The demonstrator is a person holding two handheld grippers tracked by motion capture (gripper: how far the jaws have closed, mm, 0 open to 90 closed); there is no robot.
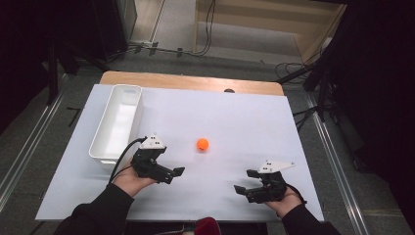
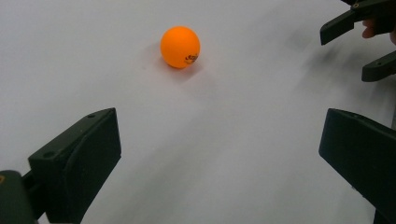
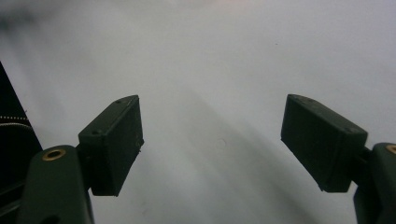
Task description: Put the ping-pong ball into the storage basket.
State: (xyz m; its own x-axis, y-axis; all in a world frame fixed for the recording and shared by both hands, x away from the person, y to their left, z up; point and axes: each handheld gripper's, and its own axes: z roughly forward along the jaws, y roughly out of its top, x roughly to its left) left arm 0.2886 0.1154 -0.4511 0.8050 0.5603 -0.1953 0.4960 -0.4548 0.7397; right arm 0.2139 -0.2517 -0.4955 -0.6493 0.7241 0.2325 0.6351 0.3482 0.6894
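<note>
Both grippers' fingers spread, empty; beyond left gripper (image 2: 219,154), orange ball (image 2: 180,46), dark print unreadable

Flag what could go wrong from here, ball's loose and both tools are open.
1. The orange ball sits free on the smooth white sheet; a jaw nudging it off-centre could send it rolling, perhaps off the edge.
2. The left tool and right tool point toward each other with the ball between and beyond them; both reaching at once could collide.
3. The white bin has tall walls; a low carry might clip the rim.
</note>
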